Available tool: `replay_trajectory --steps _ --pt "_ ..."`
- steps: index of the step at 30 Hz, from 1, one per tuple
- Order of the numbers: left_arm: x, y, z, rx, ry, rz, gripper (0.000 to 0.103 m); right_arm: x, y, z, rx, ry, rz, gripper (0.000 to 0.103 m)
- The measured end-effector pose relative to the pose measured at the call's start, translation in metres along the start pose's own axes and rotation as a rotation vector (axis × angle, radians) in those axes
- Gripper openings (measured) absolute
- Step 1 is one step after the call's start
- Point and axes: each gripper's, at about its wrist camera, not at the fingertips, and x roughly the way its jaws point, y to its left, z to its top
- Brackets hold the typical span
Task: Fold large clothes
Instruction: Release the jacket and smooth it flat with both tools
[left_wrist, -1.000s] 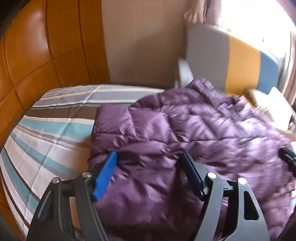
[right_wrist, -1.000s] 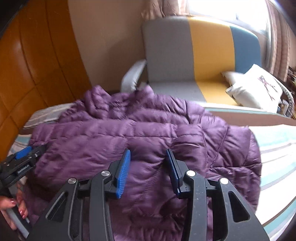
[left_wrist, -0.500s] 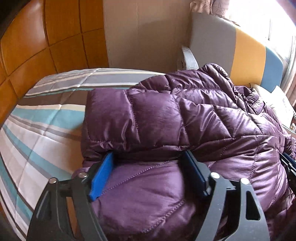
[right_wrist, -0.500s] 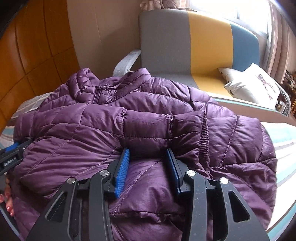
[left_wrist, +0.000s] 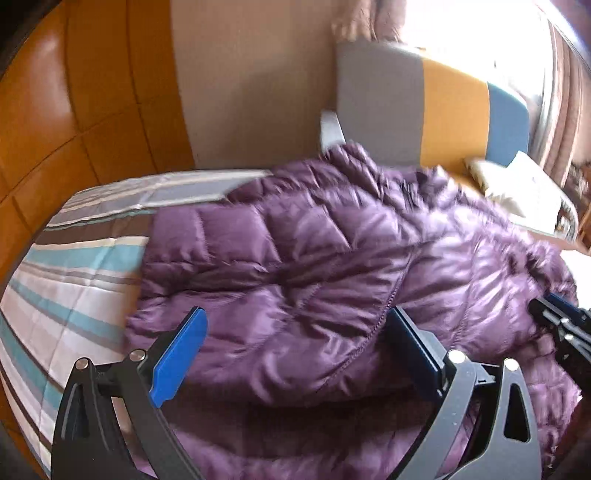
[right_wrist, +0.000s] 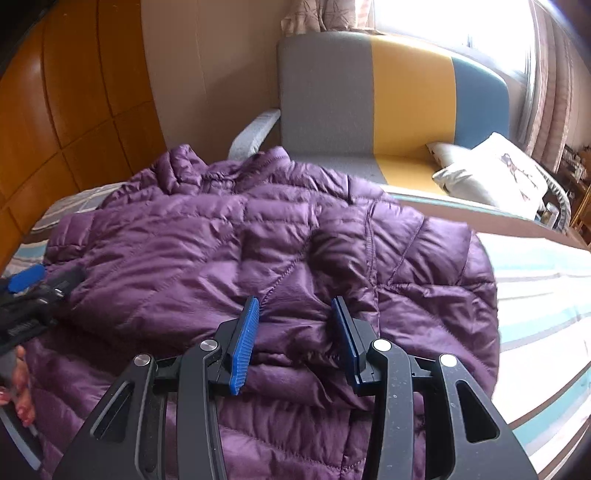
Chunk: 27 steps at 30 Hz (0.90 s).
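A purple quilted down jacket (left_wrist: 332, 258) lies folded over on the striped bed (left_wrist: 74, 280). My left gripper (left_wrist: 295, 314) stands over its near left edge. The jaws are opening wide, a puffy fold lies between them, and the blue pads do not press on it. My right gripper (right_wrist: 295, 301) is shut on a bunched fold of the jacket (right_wrist: 221, 251) near its middle front. The left gripper (right_wrist: 33, 291) also shows at the left edge of the right wrist view, with a hand (right_wrist: 20, 387) below it.
A grey, yellow and blue armchair (right_wrist: 369, 99) stands behind the bed with a white pillow (right_wrist: 491, 173) on its seat. Orange wood panelling (left_wrist: 55, 110) runs along the left. Bare striped sheet (right_wrist: 535, 277) lies right of the jacket.
The left jaws have spread wider and come off the fold they held. The jacket's upper layer has settled flatter on the bed. The right gripper keeps its pinch on the fabric.
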Motion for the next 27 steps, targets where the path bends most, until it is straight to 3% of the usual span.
replay_trajectory --steps 5,12,15,17,22,27 --pt "0.025 -0.001 -0.007 -0.008 0.049 -0.004 0.101 0.017 0.003 -0.007 -0.010 0.033 -0.003 0.042" --pt "0.024 -0.007 -0.007 0.009 0.050 0.020 0.101 0.019 0.011 -0.008 -0.044 0.031 -0.045 0.042" --pt "0.009 -0.004 -0.009 -0.004 0.035 0.013 0.101 0.010 0.009 -0.004 -0.040 0.034 -0.024 0.048" --pt "-0.010 0.000 -0.013 0.001 0.016 -0.016 0.101 -0.011 0.011 -0.004 -0.061 0.004 -0.015 0.067" --pt "-0.052 0.011 -0.035 0.043 -0.015 -0.055 0.101 -0.051 0.021 -0.017 -0.110 -0.021 0.002 0.067" --pt "-0.079 0.027 -0.061 0.016 -0.005 -0.087 0.101 -0.080 0.026 -0.035 -0.109 -0.020 0.010 0.067"
